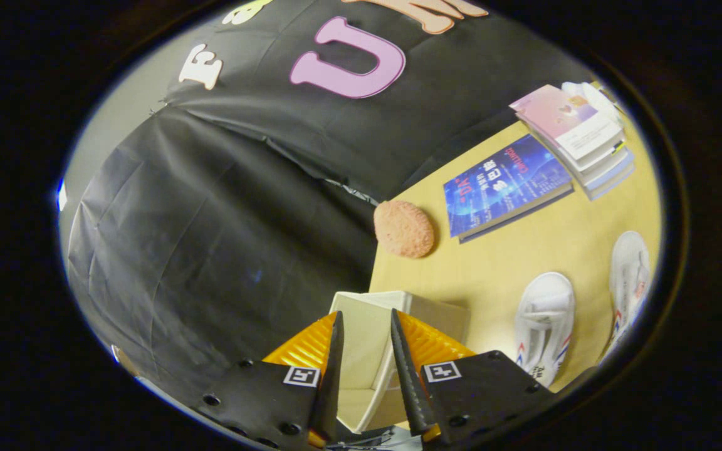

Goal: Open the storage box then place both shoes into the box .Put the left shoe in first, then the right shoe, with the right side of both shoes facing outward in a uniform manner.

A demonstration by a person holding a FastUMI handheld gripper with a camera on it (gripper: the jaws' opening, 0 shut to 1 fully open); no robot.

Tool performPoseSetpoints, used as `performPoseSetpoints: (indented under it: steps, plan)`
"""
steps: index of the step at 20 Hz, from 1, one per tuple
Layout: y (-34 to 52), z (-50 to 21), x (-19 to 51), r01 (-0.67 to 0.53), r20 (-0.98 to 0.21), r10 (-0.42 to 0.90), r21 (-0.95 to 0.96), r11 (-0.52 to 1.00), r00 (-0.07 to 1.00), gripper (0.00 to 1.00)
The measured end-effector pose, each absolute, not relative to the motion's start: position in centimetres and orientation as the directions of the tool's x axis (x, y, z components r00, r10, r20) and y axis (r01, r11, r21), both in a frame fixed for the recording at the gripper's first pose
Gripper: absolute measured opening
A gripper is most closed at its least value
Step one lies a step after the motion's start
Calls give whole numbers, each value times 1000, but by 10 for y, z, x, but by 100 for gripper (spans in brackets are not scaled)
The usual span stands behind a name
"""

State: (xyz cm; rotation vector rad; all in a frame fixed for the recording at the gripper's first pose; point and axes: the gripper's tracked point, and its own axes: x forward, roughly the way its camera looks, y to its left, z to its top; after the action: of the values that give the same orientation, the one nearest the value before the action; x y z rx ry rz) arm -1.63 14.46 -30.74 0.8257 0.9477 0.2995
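Gripper-mounted fisheye, close above storage box [370,326]

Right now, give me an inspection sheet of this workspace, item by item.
Surface: light wooden table.
Job's things: cream storage box at the table's edge, between and just beyond the fingers; two white shoes lying side by side on the table, outside the box.
Clutter: blue book, stack of books, round orange sponge.
Gripper: gripper with fingers parted, box panel in the gap; contact cannot be told.
Cables: nothing seen.
Surroundings: black cloth wall.

Wooden table [524,263]: box [367,338], shoes [546,322], books [505,185], sponge [403,228].
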Motion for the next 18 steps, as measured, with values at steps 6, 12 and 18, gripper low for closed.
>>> performPoseSetpoints:
  steps: [6,12,18]
  plan:
    - [95,-338,-38,196,-678,484,671,715,553,46]
    - [58,-376,-71,259,-774,413,575,776,481,46]
    - [28,-415,-100,265,-861,302,429,864,409,46]
